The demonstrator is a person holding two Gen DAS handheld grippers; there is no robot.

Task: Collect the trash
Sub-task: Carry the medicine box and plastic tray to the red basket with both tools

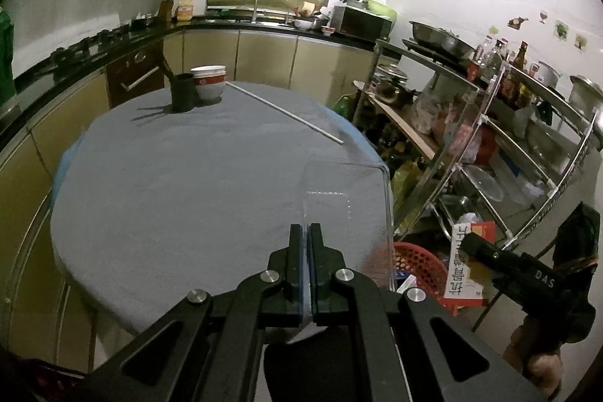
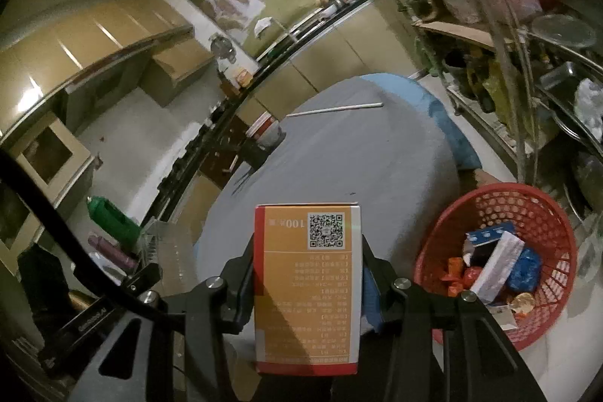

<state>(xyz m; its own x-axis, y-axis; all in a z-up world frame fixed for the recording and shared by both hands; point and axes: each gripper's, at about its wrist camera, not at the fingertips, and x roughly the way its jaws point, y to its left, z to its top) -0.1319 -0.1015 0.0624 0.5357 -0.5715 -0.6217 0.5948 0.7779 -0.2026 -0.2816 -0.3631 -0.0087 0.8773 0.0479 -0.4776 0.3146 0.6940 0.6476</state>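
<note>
Right gripper (image 2: 307, 289) clamped on orange box (image 2: 307, 285), red basket (image 2: 497, 262) to its right, already part-filled. Left gripper (image 1: 305, 274) pinched shut on clear plastic container (image 1: 346, 213) ahead of fingertips. Both not yet binned. White stick (image 1: 284, 110) left on table (image 1: 181, 176) beyond.

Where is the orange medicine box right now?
In the right wrist view, the orange box is clamped in the right gripper, held above the table's near edge, left of the red basket.
</note>
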